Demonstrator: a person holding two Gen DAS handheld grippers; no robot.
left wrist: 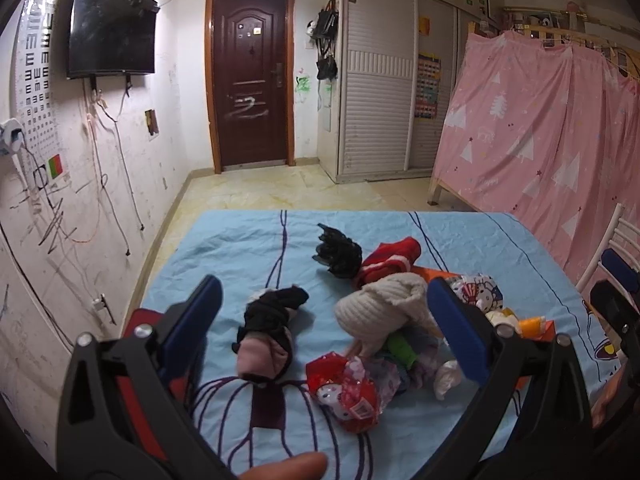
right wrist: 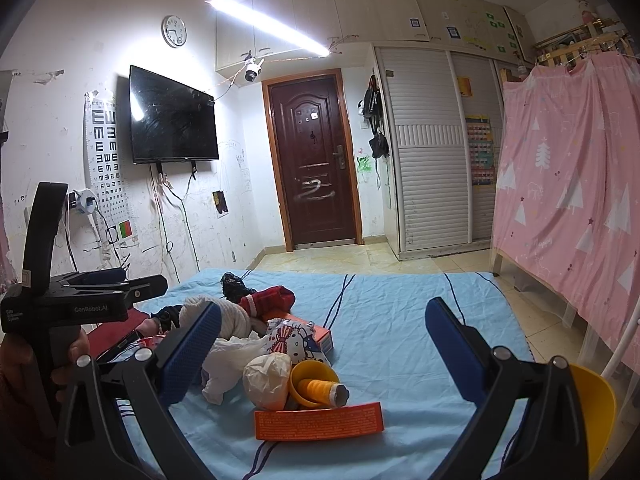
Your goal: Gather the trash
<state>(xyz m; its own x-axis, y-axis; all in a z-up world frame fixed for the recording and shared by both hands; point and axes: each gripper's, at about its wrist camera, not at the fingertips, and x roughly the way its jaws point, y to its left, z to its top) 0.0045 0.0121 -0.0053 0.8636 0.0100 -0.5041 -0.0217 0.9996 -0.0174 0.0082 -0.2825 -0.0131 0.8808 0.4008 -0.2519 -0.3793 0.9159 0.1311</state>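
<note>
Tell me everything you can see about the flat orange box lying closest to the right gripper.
The orange box is a long, flat carton, apparently cardboard, with small print on its top face, too fine to read. It looks closed and lies flat on the blue sheet, long side across the view. The yellow cup holding an orange thread spool sits just behind it. The open right gripper is not touching it.

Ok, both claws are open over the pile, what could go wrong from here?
1. Trash is mixed with clothing: the red wrapper lies against the white knit hat, so the left claw may snag fabric.
2. The crumpled tissue touches the orange spool; the right claw could grab both or roll it away.
</note>
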